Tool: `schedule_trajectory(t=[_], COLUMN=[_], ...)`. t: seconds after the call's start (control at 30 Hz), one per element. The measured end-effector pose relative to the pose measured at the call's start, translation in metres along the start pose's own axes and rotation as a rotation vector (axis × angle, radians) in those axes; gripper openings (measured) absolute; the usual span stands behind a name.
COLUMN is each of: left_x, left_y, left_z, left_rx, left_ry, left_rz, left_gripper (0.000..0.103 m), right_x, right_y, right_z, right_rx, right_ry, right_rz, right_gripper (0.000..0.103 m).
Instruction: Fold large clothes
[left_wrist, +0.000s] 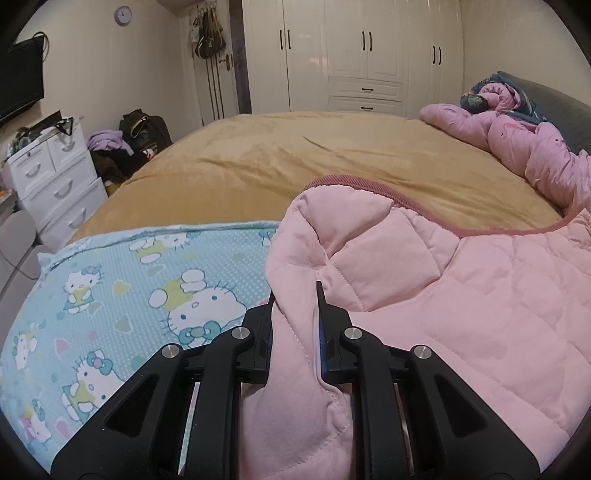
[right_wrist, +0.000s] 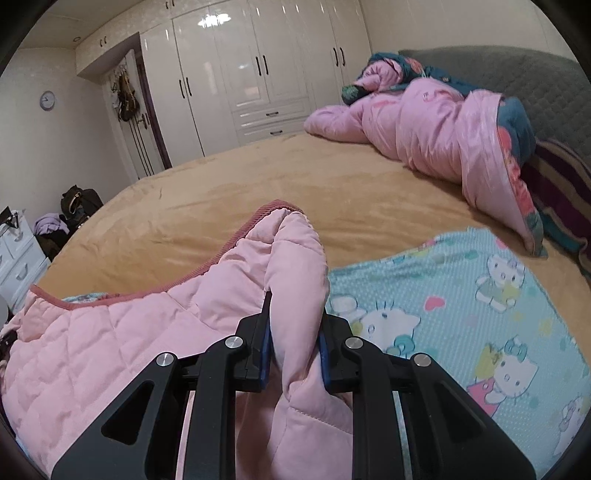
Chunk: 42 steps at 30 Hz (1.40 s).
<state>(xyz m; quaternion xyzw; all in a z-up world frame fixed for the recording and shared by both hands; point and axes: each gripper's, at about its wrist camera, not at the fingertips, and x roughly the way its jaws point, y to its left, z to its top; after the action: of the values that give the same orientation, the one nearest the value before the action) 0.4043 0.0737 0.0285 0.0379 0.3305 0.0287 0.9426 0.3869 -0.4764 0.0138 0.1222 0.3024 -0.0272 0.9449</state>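
A pink quilted jacket (left_wrist: 461, 295) with a darker ribbed hem (left_wrist: 354, 182) lies across the near part of the bed. My left gripper (left_wrist: 295, 295) is shut on a bunched fold of it, which rises between the black fingers (left_wrist: 320, 295). In the right wrist view the same jacket (right_wrist: 110, 332) spreads to the left, and my right gripper (right_wrist: 295, 306) is shut on another thick fold of its edge. Both held folds stand lifted above a light blue cartoon-cat sheet (left_wrist: 129, 295) (right_wrist: 480, 295).
The bed has a tan cover (left_wrist: 295, 155). A crumpled pink duvet (right_wrist: 424, 122) lies by the grey headboard (right_wrist: 517, 74). White drawers (left_wrist: 55, 177) and a pile of dark bags (left_wrist: 144, 133) stand left of the bed. White wardrobes (left_wrist: 362, 55) line the far wall.
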Motion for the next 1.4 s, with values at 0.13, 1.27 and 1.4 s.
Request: schedule_trajectory(t=[0.13,1.27,1.4], left_x=[0.005,0.030,0.017], left_y=[0.001,0.001,0.016], left_z=[-0.006,-0.038,-0.038], left_rx=[0.003,-0.023,-0.056], left_ry=[0.017,0.111,0.132], left_rz=[0.002,0.030,0.054], left_gripper=[0.010,0.031,0.060], right_x=[0.009,0.048,0.014], right_y=[-0.004,0.001,-0.006], right_z=[-0.009,-0.037,-0.036], right_rx=[0.011,-0.025,0.002], right_ry=[0.024,0.237,0.188], right_rz=[-0.006,-0.088,-0.057], right_gripper=[0.019,0.048,0.076])
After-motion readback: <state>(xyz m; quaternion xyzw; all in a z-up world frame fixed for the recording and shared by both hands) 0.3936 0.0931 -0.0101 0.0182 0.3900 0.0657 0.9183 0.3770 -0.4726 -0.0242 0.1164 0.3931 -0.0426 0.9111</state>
